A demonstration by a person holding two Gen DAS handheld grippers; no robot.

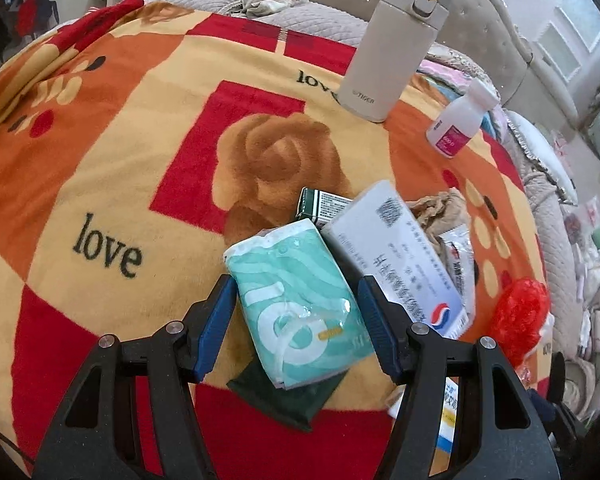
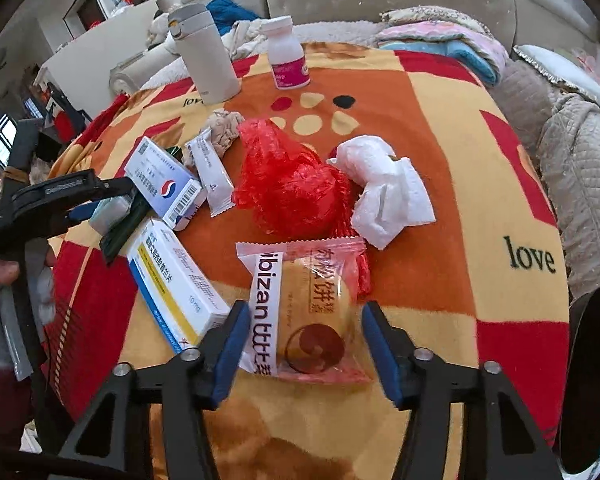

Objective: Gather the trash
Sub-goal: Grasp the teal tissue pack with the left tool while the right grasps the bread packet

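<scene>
Left wrist view | left gripper (image 1: 296, 300) fingers straddle soft, light tissue pack (image 1: 296, 308), contact unclear | right gripper (image 2: 302, 320) fingers apart around crinkly snack packet (image 2: 304, 312), lower centre; pinch its sides.

Right tool (image 2: 302, 334) astride pastry packet (image 2: 304, 312), pads not touching.

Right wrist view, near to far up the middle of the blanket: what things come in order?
Right gripper → pastry packet → red plastic bag → white pill bottle.
</scene>
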